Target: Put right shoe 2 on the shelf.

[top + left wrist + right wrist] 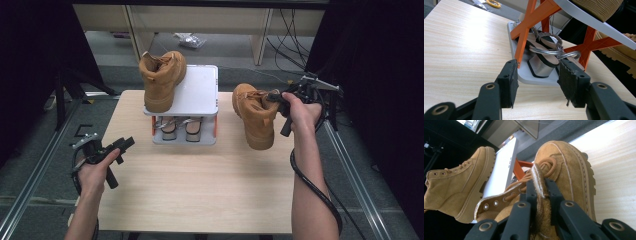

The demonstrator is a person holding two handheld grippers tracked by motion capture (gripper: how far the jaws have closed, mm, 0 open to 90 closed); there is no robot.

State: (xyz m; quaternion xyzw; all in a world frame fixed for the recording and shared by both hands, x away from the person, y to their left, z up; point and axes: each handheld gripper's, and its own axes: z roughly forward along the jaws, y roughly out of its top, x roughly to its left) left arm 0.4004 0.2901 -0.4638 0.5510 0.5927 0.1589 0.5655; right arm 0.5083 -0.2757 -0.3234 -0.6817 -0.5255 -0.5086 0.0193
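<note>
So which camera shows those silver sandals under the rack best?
The left gripper view: the silver sandals sit close, straps and block heel clear. The high view shows them small, partly hidden under the rack's top shelf. The right gripper view adds nothing clear.

Parted fingers (575, 82) before silver sandals (542, 60) under orange-braced rack (525, 32)

No legible text, label, brand, number or sign on anything in these views.
</note>
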